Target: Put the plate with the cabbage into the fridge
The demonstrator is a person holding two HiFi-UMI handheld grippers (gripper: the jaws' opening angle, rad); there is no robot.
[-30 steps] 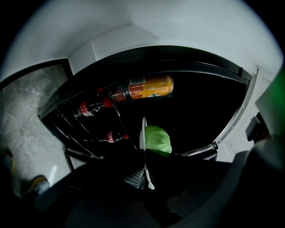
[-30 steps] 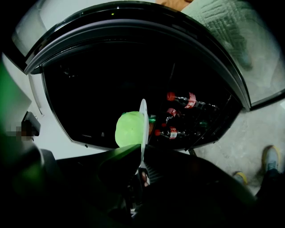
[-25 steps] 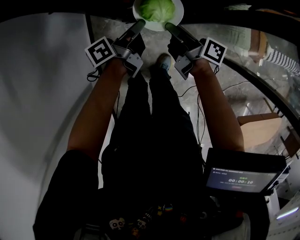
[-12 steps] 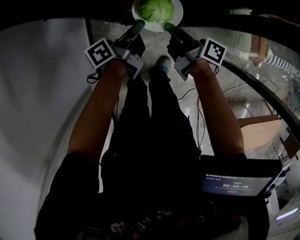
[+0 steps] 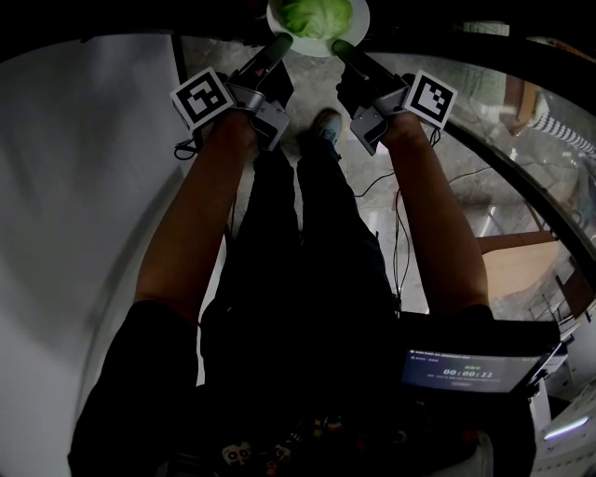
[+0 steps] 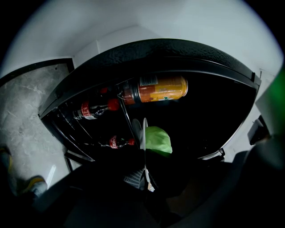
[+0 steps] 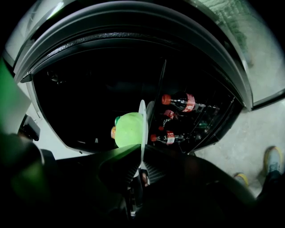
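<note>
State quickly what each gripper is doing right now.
Left gripper: shut on the round white plate carrying the green cabbage.
Right gripper: shut on the same plate's other edge.

The head view looks steeply down from above. Both gripper views closely face the fridge, sharing the plate.

fridge interior open and dark ahead — cola bottles racked at one side.

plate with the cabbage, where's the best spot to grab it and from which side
By its thin rim, at opposite edges, one gripper from each side, as the left gripper and right gripper hold the plate now. The cabbage fills the middle, so only the rim is free; two holds likely keep it level.
</note>
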